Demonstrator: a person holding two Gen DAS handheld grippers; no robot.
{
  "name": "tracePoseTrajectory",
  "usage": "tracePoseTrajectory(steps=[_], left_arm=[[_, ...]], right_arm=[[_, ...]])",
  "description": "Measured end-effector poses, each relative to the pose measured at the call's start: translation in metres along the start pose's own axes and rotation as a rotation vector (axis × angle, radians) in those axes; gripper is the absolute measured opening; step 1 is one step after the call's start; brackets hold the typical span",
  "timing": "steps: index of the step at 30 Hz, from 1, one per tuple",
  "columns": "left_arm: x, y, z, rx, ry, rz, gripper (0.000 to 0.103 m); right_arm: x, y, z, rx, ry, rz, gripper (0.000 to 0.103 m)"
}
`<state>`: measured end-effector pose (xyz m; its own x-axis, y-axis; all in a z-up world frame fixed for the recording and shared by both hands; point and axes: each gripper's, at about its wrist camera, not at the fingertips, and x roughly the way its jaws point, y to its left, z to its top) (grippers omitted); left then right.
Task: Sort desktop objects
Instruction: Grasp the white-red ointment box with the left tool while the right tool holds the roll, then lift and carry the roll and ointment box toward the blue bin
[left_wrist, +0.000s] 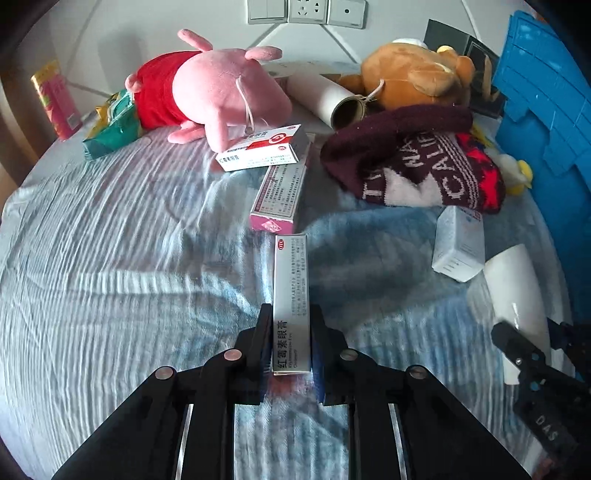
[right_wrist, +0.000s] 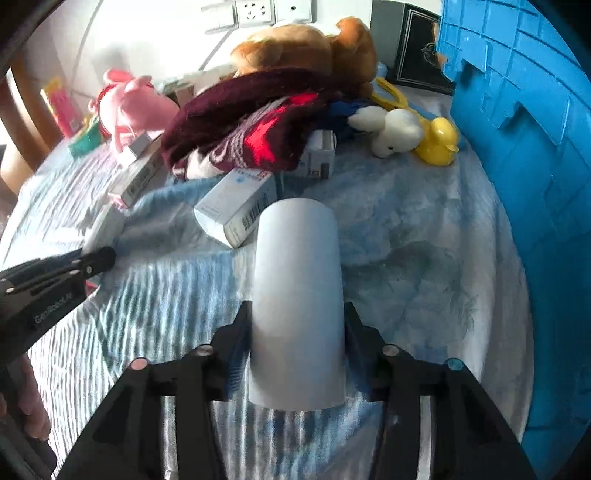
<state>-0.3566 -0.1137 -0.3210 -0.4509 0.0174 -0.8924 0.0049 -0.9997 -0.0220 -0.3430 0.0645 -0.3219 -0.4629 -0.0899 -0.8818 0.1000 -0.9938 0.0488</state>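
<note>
My left gripper (left_wrist: 290, 314) is shut on a long silver ointment box (left_wrist: 290, 295) that points forward, held over the blue cloth. My right gripper (right_wrist: 297, 310) is shut on a white paper roll (right_wrist: 297, 295); the roll also shows at the right in the left wrist view (left_wrist: 515, 291). Ahead lie a pink medicine box (left_wrist: 280, 192), a red and white medicine box (left_wrist: 264, 147) and a pale blue box (left_wrist: 458, 243), which also shows in the right wrist view (right_wrist: 236, 206). A maroon knit hat (left_wrist: 410, 158) lies behind them.
A pink pig plush (left_wrist: 218, 88), a brown bear plush (left_wrist: 413, 74), a second white roll (left_wrist: 325, 98), a green packet (left_wrist: 110, 125) and a red can (left_wrist: 55, 99) lie at the back. A blue crate (right_wrist: 517, 147) stands at the right, with a yellow duck (right_wrist: 439, 142) and a white plush (right_wrist: 391, 131) beside it.
</note>
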Motion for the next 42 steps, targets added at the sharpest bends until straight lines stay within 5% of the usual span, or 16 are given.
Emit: tracePoseTrajectory(steps=[15,30,42], left_arm=[[-0.062,-0.008,-0.009,0.025,-0.078,0.003,0.017],[-0.167,-0.01,-0.02,-0.123,-0.225,0.087,0.017],[-0.253,-0.017,-0.034,-0.101,-0.347,0.056,0.017]], right_arm=[[-0.044,0.013,0.005,-0.049,-0.042,0.065,0.046],[-0.152,0.038,0.023,-0.225,-0.246,0.182,0.046],[-0.246,0.048,0.009,-0.245,-0.381,0.148,0.046]])
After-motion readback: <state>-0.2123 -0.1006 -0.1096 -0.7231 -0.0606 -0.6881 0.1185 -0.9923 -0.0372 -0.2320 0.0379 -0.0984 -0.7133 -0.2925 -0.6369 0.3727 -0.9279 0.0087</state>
